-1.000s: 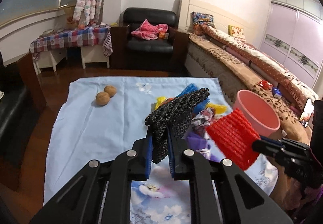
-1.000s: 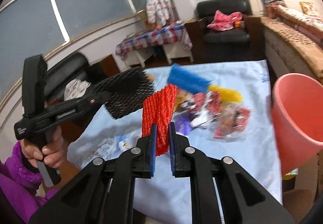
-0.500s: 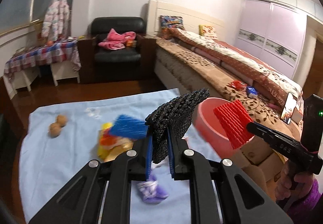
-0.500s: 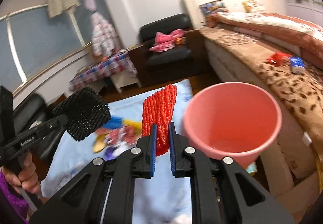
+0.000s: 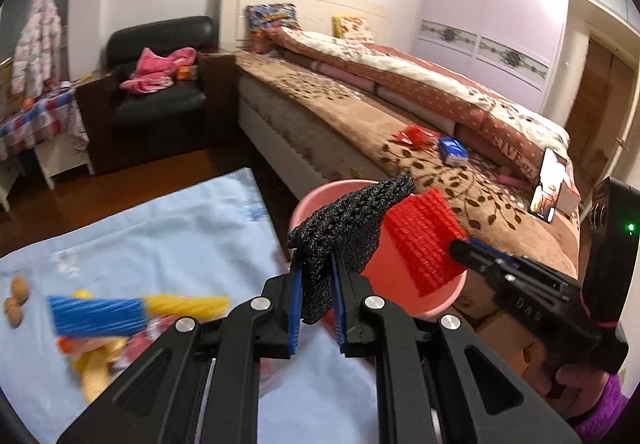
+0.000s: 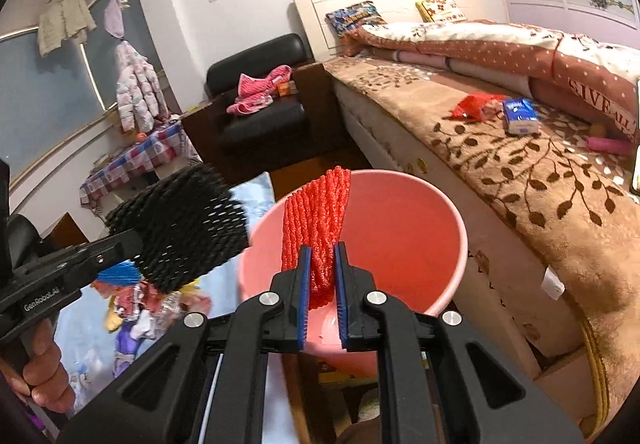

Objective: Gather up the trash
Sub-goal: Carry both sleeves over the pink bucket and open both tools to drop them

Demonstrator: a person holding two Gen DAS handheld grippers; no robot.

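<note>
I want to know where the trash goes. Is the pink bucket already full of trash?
No, the pink bucket looks bare inside in the right wrist view; the red net is clamped above it.

"GenRobot.AI" on left gripper (image 6: 132, 244) handle, "SIVE ALL" on quilt (image 6: 592, 91)

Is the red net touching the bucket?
Cannot tell. In the right wrist view the red net, clamped in the right gripper, overlaps the bucket mouth; no gap or contact shows.

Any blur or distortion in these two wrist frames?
Left wrist: trash on the sheet is motion-smeared; black net stays sharp; fisheye bends the wardrobe. Right wrist: red net and bucket crisp, table trash blurred, dark vignette corners.
</note>
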